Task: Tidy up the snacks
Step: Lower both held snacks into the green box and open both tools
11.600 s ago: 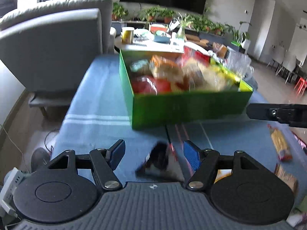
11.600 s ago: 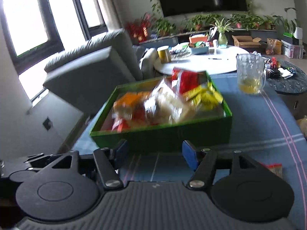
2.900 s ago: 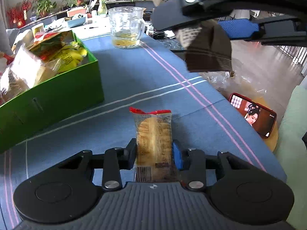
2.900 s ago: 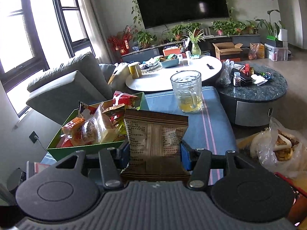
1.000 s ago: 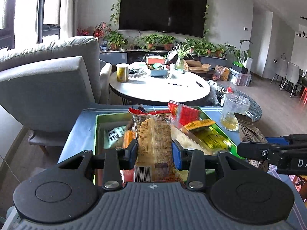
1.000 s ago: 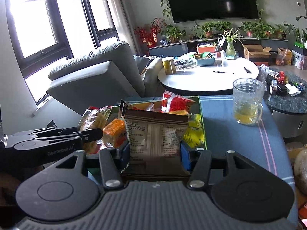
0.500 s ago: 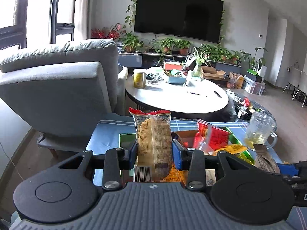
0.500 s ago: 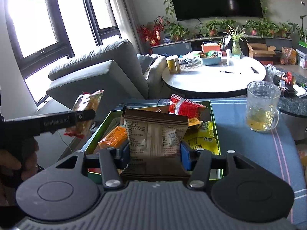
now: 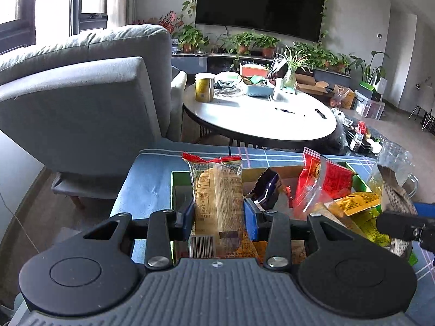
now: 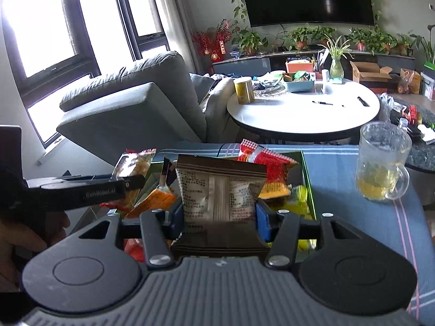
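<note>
Left gripper is clamping its jaws on a clear biscuit pack, holding it upright over the near-left part of the green box. Right gripper is gripping a brown pack above the same box, on the blue counter. 1 glass mug is standing right of the box.

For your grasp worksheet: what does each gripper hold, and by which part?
The left gripper pinches a clear biscuit packet by its lower side edges. The right gripper pinches a brown snack packet by its lower side edges.
</note>
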`<state>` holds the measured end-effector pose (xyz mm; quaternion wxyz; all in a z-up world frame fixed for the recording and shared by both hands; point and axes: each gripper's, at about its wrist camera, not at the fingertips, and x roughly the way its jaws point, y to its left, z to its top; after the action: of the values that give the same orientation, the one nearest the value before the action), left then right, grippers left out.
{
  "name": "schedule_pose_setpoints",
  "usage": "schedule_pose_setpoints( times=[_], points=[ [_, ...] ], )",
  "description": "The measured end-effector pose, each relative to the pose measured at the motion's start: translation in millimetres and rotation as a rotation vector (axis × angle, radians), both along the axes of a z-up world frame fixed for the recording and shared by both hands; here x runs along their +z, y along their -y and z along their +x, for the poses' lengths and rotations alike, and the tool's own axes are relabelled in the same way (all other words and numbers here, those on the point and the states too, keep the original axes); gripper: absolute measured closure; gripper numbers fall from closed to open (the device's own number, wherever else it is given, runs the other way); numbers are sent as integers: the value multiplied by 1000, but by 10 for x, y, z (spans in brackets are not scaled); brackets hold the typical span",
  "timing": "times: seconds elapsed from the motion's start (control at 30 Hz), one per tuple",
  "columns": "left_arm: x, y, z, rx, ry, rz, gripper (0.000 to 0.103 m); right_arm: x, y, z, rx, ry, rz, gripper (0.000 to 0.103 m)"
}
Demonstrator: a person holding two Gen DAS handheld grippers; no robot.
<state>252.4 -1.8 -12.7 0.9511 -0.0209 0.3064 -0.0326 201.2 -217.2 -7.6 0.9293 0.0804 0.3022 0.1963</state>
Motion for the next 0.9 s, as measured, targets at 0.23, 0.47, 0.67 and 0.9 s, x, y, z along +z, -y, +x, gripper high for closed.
schedule_pose_setpoints(
  times=[0.23, 0.47, 0.67, 0.9],
  points=[
    [-61, 14, 127, -12, -14, 8, 68, -6, -38, 141, -4, -2, -3, 35],
    [-139, 45, 177, -16, -24, 1, 60, -33, -61, 238, -11, -13, -5, 35],
    [-107, 42, 116, -22, -14, 0, 39, -41, -83, 279, -14, -20, -4, 35],
    [82, 98, -55, -48, 67, 10, 35, -48, -133, 328, -27, -15, -14, 35]
  ],
)
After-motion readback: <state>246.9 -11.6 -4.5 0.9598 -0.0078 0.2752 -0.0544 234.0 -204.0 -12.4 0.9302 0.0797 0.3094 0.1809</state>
